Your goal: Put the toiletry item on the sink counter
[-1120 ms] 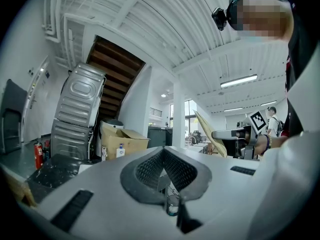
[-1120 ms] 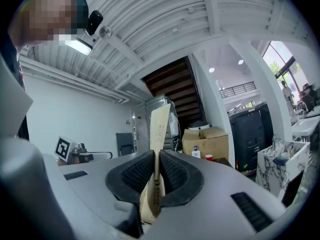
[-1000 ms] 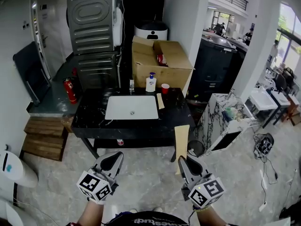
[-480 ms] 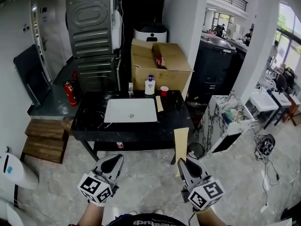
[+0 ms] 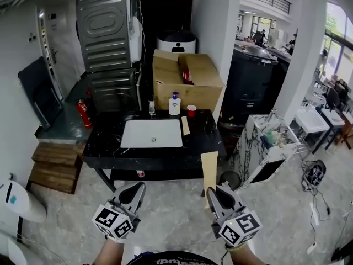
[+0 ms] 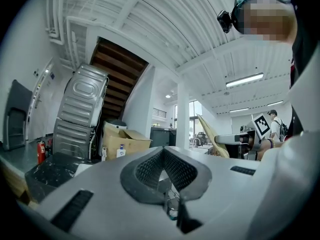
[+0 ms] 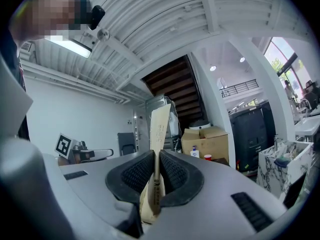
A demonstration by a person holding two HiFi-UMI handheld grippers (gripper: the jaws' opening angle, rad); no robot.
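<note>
The person stands well back from the black marble sink counter (image 5: 205, 138), both tongs held low in front. The right gripper (image 5: 212, 190) is clamped on the lower end of a flat tan paper packet (image 5: 209, 167), the toiletry item, which sticks up tall and thin above the pads. The left gripper (image 5: 135, 186) has its tips pinched together with nothing between them. My worry is that narrow hold: with most of the packet unsupported, I reckon a jolt on the walk over could make it pivot or slide out of the pads. At the counter the free space is tight, with a white basin (image 5: 151, 133), a pump bottle (image 5: 175, 104), a red cup (image 5: 191, 111) and a similar tan packet (image 5: 186, 126); a careless release could drop it into the basin or knock the cup.
</note>
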